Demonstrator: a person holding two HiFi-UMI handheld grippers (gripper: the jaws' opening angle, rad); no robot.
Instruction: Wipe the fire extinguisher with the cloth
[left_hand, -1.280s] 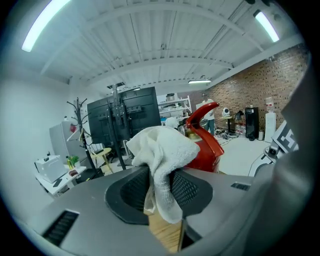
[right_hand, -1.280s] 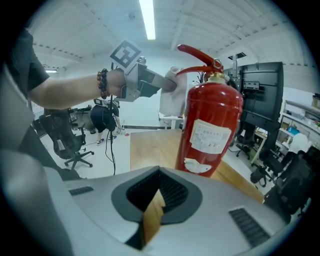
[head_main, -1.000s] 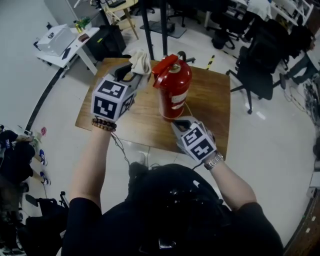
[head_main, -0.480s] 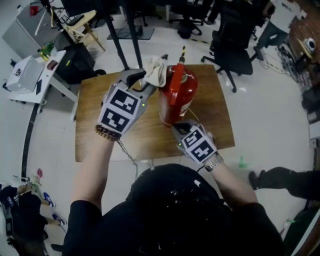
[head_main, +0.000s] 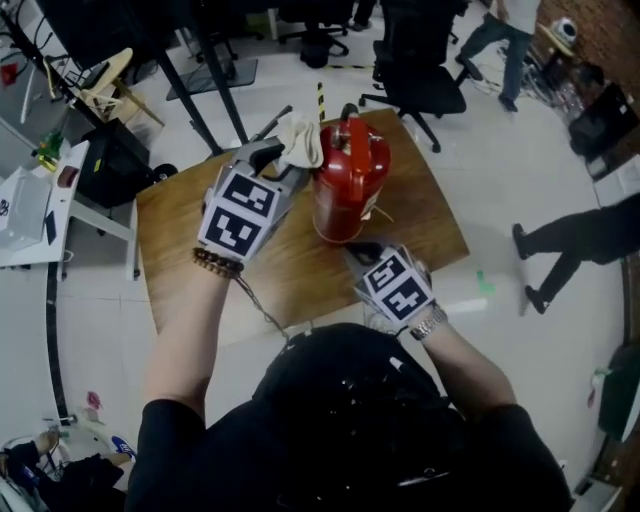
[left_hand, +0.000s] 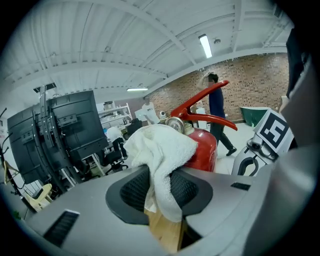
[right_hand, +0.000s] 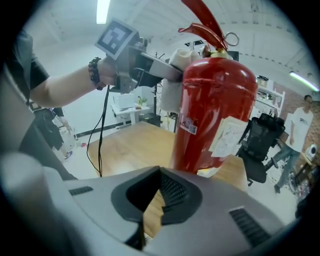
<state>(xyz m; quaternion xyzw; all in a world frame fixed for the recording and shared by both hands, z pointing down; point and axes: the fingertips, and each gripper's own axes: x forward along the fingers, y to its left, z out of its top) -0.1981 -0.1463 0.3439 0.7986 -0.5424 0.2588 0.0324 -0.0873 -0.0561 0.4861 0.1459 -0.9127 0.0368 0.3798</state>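
A red fire extinguisher (head_main: 345, 185) stands upright on the brown wooden table (head_main: 200, 225). My left gripper (head_main: 285, 160) is shut on a white cloth (head_main: 298, 138), which rests against the extinguisher's upper left side by the valve. In the left gripper view the cloth (left_hand: 162, 155) hangs between the pads in front of the red cylinder (left_hand: 205, 147). My right gripper (head_main: 362, 248) is shut and empty, low at the near side of the extinguisher's base. The right gripper view shows the cylinder (right_hand: 215, 110) close ahead with the cloth (right_hand: 172, 92) and the left gripper (right_hand: 150, 65) at its upper left.
Black stand legs (head_main: 215, 110) rise behind the table. An office chair (head_main: 420, 80) sits beyond its far edge. A person (head_main: 570, 240) walks across the floor on the right. A white side table (head_main: 30, 205) is at the left.
The left gripper has carried the cloth rightwards and down from beside the handle onto the extinguisher's upper side. The right gripper has stayed by the base. A person has walked in at the right.
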